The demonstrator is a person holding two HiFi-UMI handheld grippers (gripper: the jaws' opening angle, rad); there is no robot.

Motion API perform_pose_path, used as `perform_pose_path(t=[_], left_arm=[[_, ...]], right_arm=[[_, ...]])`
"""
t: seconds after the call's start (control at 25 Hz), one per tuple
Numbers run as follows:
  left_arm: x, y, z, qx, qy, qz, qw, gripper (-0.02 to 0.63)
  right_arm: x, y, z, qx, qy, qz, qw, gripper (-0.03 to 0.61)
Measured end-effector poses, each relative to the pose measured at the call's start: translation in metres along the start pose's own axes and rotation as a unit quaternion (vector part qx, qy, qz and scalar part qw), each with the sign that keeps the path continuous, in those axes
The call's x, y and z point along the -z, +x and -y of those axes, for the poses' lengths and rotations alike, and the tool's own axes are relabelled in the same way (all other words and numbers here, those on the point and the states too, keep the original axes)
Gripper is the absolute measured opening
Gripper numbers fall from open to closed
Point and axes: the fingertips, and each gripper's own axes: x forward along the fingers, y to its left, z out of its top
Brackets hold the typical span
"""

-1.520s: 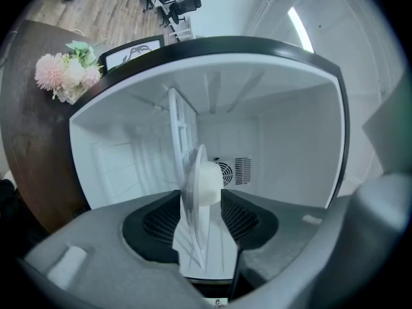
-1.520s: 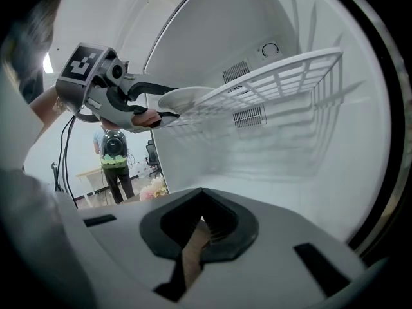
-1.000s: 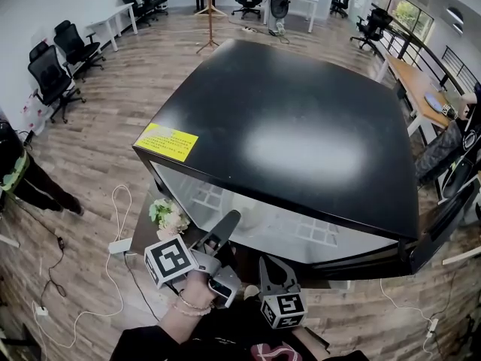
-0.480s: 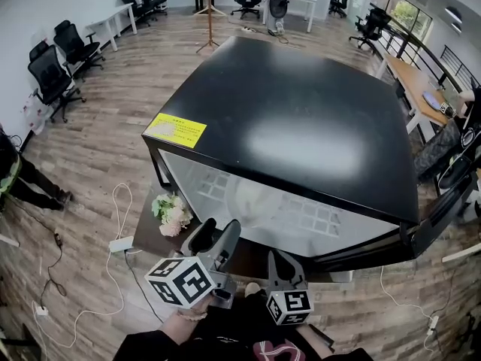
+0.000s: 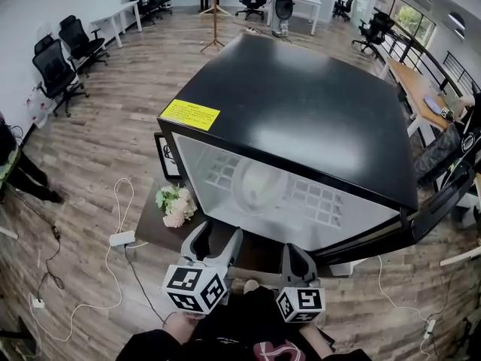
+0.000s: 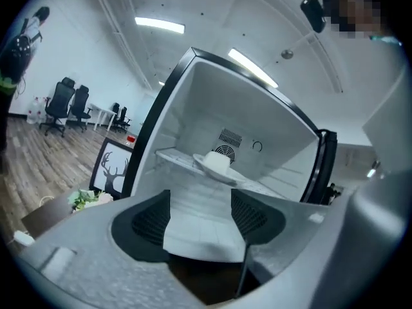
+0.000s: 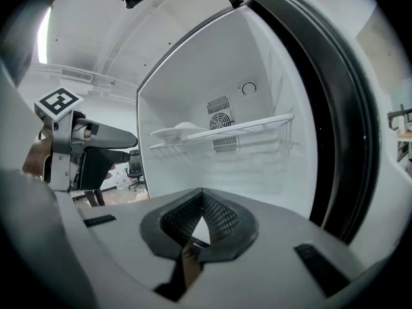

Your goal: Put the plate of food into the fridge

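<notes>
The black fridge (image 5: 301,119) stands open, its door (image 5: 443,201) swung out to the right. A white plate of food (image 5: 259,183) rests on the wire shelf (image 7: 244,129) inside, also plain as the plate (image 6: 215,166) in the left gripper view and the plate (image 7: 180,131) in the right gripper view. My left gripper (image 5: 213,241) hovers in front of the opening, jaws open, nothing between them (image 6: 201,214). My right gripper (image 5: 297,258) is beside it, shut and empty (image 7: 201,214). Both are well short of the plate.
A low brown table (image 5: 161,235) at the fridge's left front carries a bunch of flowers (image 5: 174,205). A framed deer picture (image 6: 111,172) leans by the fridge. A power strip (image 5: 120,239) and cables lie on the wooden floor. Office chairs (image 5: 56,66) line the left wall.
Both grippers have drawn back from the fridge towards me. The left one has turned to point straight at the opening. The plate has stayed on the shelf.
</notes>
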Motion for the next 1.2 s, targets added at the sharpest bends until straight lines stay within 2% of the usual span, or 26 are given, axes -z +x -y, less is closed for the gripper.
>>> perform_pose_path(t=[0.12, 0.24, 0.52, 0.64, 0.76, 1.04, 1.2], left_arm=[[0.010, -0.004, 0.002, -0.007, 0.034, 0.001, 0.9994, 0.288], [0.019, -0.009, 0.010, 0.005, 0.057, 0.006, 0.9983, 0.287], [0.034, -0.016, 0.029, 0.033, 0.069, 0.034, 0.9965, 0.285], [0.036, -0.015, 0.039, 0.046, 0.103, 0.040, 0.9928, 0.277], [0.045, -0.014, 0.042, 0.047, 0.125, 0.026, 0.9906, 0.234], [0.057, -0.016, 0.042, 0.051, 0.115, 0.016, 0.9920, 0.087], [0.065, -0.014, 0.041, 0.049, 0.112, 0.011, 0.9924, 0.046]], right_arm=[[-0.001, -0.007, 0.002, 0.006, -0.002, 0.002, 1.000, 0.008], [-0.002, -0.013, -0.003, 0.004, -0.008, 0.005, 1.000, 0.008], [0.007, -0.022, -0.018, -0.009, -0.013, 0.000, 1.000, 0.008], [0.008, -0.025, -0.021, -0.010, -0.023, 0.000, 1.000, 0.008], [0.009, -0.028, -0.021, -0.007, -0.025, -0.004, 1.000, 0.008], [0.007, -0.030, -0.015, 0.001, -0.035, -0.002, 0.999, 0.008], [0.009, -0.029, -0.014, -0.001, -0.041, -0.002, 0.999, 0.008]])
